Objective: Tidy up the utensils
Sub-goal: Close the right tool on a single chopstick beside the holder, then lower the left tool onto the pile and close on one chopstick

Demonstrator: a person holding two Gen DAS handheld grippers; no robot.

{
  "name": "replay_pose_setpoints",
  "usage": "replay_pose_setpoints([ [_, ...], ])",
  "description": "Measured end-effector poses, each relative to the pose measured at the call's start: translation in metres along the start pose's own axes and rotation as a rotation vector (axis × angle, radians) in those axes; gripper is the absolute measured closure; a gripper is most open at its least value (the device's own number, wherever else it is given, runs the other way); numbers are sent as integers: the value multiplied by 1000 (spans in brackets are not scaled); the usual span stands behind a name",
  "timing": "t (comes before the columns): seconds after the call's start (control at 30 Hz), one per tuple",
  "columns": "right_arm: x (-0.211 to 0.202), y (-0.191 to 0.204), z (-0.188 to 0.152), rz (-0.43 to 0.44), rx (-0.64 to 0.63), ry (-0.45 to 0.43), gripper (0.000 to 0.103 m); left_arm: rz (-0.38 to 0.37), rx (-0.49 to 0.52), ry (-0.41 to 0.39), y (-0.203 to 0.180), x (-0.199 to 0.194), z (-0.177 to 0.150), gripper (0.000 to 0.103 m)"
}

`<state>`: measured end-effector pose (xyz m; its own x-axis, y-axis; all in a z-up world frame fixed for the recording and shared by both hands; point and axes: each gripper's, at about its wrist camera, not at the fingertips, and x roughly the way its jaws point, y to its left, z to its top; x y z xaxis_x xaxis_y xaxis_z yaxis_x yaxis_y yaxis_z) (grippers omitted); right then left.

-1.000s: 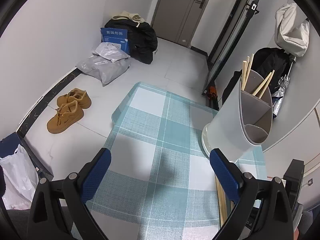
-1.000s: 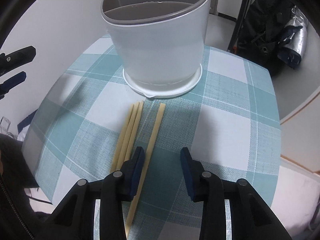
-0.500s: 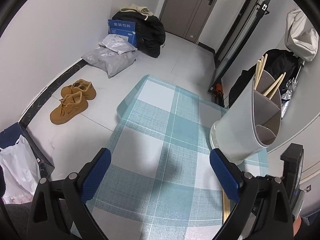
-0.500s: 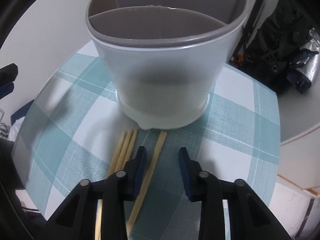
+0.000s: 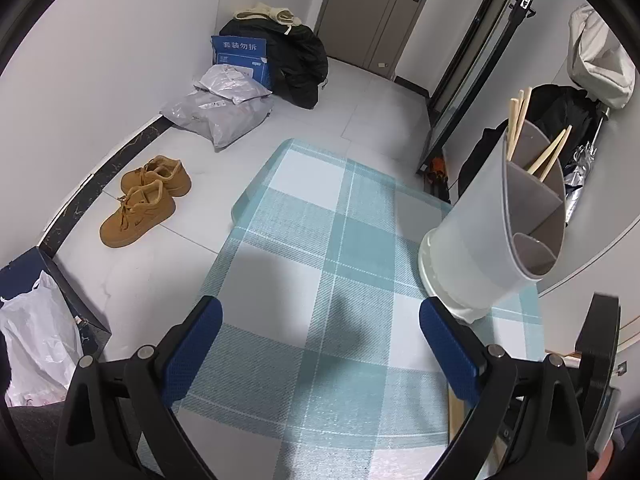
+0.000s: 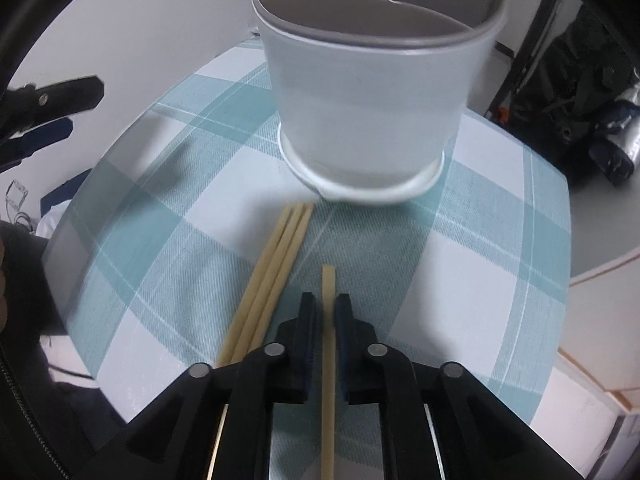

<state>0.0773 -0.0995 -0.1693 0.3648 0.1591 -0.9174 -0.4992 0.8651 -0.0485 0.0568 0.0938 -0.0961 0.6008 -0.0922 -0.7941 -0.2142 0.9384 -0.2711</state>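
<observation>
The right gripper point(image 6: 325, 312) has just been closing and now pinches one chopstick point(image 6: 328, 360), its length running straight ahead. Three loose chopsticks point(image 6: 276, 264) lie just left on the counter point(image 6: 500, 240). Beyond stands the utensil holder point(image 6: 372, 96). The left gripper point(image 5: 320, 344) hovers wide open, empty.

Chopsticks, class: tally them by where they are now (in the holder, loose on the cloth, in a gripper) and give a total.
In the white holder: 4 chopsticks
Loose on the checked cloth: 3
In the right gripper: 1
Total: 8
</observation>
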Motion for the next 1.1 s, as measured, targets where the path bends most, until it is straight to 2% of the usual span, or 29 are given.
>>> replay_pose_setpoints([
  [0.03, 2, 0, 3, -1, 8, -2, 84, 1, 4, -2, 0, 1, 0, 7],
  [0.1, 4, -2, 8, 11, 32, -9, 84, 10, 22, -11, -2, 3, -1, 7],
  [0.13, 4, -3, 8, 13, 44, -17, 88, 14, 28, -6, -3, 5, -2, 7],
  [0.17, 4, -6, 10, 21, 52, -21, 97, 11, 32, 10, -4, 8, -3, 7],
  [0.3, -6, -17, 3, 73, 128, -73, 97, -35, 32, 82, -12, 16, -11, 7],
  [0.4, -24, -38, -5, 123, 242, -149, 97, -83, 100, 135, -33, 20, -23, 7],
  [0.47, -36, -58, -11, 196, 351, -208, 97, -94, 158, 163, -49, 21, -32, 7],
  [0.6, -50, -89, -24, 259, 489, -289, 97, -103, 222, 242, -72, 28, -48, 7],
  [0.73, -56, -117, -40, 342, 657, -364, 97, -58, 276, 290, -83, 35, -55, 7],
  [0.83, -62, -140, -44, 382, 742, -414, 97, -31, 275, 322, -82, 41, -59, 7],
  [0.97, -74, -153, -46, 387, 773, -462, 97, -5, 293, 332, -86, 44, -61, 7],
  [1.1, -86, -153, -49, 369, 746, -483, 97, 57, 346, 345, -93, 47, -65, 7],
])
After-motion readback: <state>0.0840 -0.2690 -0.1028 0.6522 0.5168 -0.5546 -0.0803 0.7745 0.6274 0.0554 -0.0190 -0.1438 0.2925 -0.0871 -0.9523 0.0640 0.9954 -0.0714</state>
